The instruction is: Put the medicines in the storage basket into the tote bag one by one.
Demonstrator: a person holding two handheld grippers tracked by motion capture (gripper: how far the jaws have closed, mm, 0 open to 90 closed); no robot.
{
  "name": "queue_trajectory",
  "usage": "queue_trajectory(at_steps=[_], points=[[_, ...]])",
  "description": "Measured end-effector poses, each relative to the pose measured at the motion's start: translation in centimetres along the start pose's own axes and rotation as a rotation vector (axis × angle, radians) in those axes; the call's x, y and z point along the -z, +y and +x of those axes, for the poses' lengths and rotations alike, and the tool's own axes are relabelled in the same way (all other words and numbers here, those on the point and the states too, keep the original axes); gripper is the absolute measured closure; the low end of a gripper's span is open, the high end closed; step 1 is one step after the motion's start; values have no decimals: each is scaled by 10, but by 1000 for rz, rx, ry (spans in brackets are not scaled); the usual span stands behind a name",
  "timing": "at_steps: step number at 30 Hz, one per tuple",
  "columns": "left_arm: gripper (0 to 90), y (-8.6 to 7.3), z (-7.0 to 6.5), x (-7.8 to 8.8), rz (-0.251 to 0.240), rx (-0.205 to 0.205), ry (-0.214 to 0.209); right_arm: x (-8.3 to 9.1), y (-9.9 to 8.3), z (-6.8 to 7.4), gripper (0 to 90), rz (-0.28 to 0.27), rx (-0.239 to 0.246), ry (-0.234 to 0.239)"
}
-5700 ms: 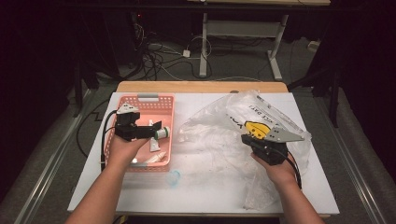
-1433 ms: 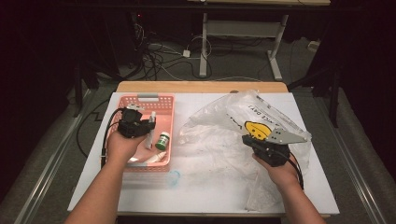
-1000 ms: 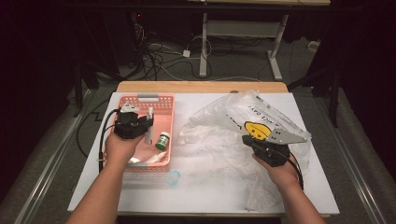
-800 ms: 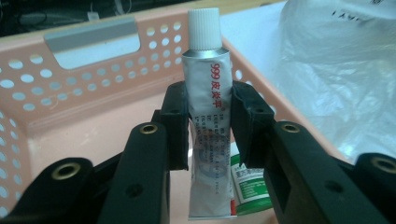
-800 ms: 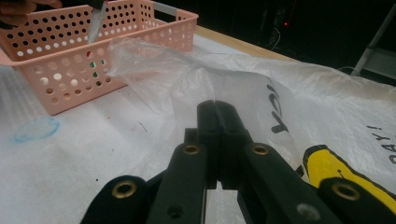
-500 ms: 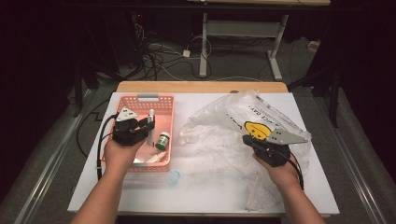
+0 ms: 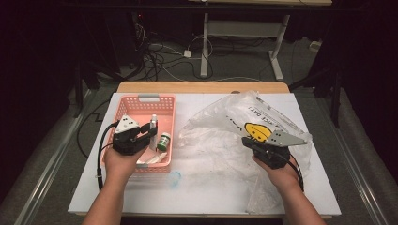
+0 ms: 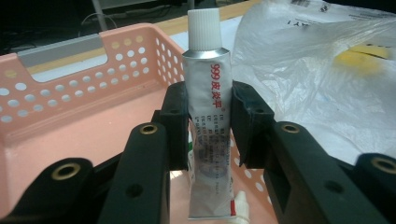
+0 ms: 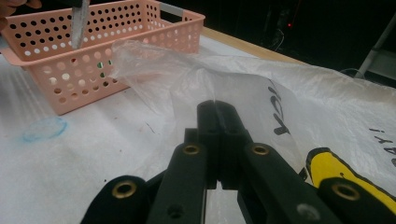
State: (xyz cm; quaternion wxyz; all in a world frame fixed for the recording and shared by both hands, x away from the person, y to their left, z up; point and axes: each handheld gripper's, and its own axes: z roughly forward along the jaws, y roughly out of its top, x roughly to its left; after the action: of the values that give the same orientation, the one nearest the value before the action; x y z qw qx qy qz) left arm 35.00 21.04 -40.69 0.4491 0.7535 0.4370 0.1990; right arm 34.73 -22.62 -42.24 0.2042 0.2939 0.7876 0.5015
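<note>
Left tool (image 7: 149,131) shifted left over basket (image 7: 162,101), clamping tube (image 8: 208,121); right tool (image 9: 217,108) pinching bag (image 9: 233,84).

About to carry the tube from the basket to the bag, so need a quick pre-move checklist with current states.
1. Tube clamped between the left gripper jaws: ok, both pads press its sides.
2. Tube upright, cap on: ok, white cap on top in the left gripper view.
3. Tube clear of the pink basket: cannot tell, its lower end is cut off in the left gripper view.
4. Right gripper shut on the plastic bag: ok, film is pinched at the jaw tips.
5. Bag mouth open toward the basket: cannot tell, the film is crumpled.
6. Green-capped bottle out of the way: ok, it lies in the basket beside the tube.
</note>
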Motion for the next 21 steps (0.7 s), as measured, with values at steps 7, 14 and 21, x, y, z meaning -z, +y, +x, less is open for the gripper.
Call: queue_trajectory(at_steps=[7, 14, 21], points=[[673, 2, -2, 8, -57, 7, -13, 4, 2, -2, 900, -13, -1, -11], [673, 7, -7, 17, -95, -2, -33, 7, 3, -5, 900, -24, -11, -14], [673, 16, -17, 26, -131, 0, -70, 7, 4, -5, 900, -29, -6, -11]])
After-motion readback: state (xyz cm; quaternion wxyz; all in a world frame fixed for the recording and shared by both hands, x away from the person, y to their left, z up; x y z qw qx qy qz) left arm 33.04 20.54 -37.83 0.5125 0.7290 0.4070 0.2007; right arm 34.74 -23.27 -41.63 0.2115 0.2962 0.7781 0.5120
